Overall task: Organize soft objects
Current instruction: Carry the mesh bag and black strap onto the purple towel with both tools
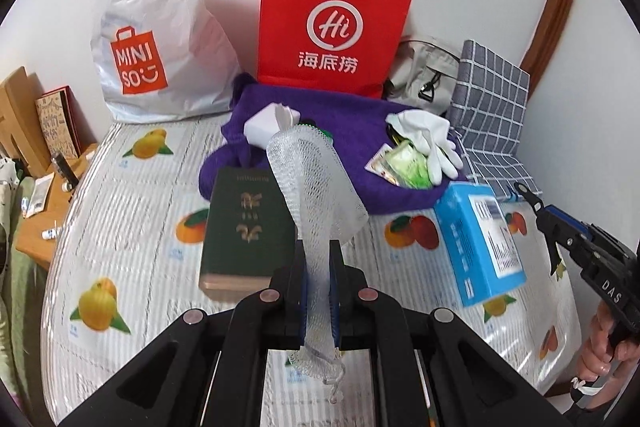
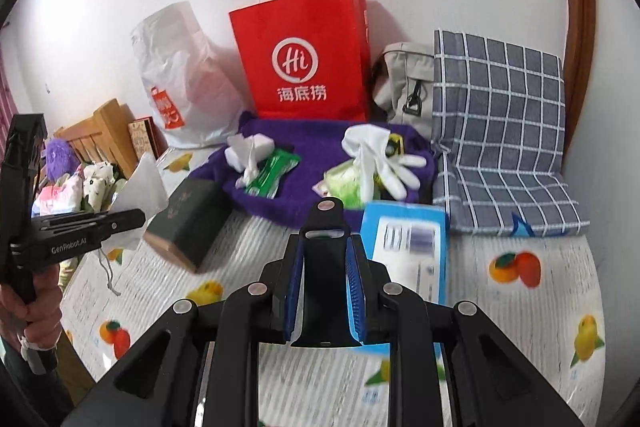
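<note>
Purple blanket, bulky and floppy, sprawls on the bed under white gloves. White mesh pouch, light and limp, hangs clamped in the left gripper. Right gripper seems to pinch a black clip.

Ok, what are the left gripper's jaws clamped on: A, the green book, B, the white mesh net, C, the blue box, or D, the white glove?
B: in the left wrist view the left gripper pinches the white mesh net, which runs up between its pads.
</note>
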The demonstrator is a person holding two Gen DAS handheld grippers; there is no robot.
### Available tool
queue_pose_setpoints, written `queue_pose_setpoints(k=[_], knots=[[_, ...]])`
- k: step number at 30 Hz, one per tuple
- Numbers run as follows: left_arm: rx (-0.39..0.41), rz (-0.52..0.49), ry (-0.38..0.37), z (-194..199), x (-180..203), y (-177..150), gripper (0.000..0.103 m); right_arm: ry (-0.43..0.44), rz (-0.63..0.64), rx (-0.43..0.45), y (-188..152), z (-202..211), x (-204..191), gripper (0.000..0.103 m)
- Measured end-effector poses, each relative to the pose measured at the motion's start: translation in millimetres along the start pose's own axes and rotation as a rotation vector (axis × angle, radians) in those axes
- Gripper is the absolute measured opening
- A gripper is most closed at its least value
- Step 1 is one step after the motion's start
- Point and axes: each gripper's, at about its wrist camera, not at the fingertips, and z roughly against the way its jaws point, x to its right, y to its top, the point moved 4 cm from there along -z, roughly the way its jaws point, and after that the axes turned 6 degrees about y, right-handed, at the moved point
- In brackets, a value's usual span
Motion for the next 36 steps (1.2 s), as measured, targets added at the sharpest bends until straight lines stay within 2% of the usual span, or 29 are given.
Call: queue_pose_setpoints(k=[13,19,30,36], knots=[[0.003,0.019,0.031,-36,-5,53,0.009,0.044,0.015,0.015,64,-55,5,0.022],[-0.002,0.033,0.037,-50,-9,64,0.009,0.04,0.025,0.013,86,-73,10,0.022],[-0.006,0.045,0.051,-74,-8,94,0.009,0.08,-0.005,0.003,115,-108,20,0.022],[-0.021,0.042,0.045,-95,-3,104,0.009,0.104,0.005,-0.06,107,-146,21,0.022]])
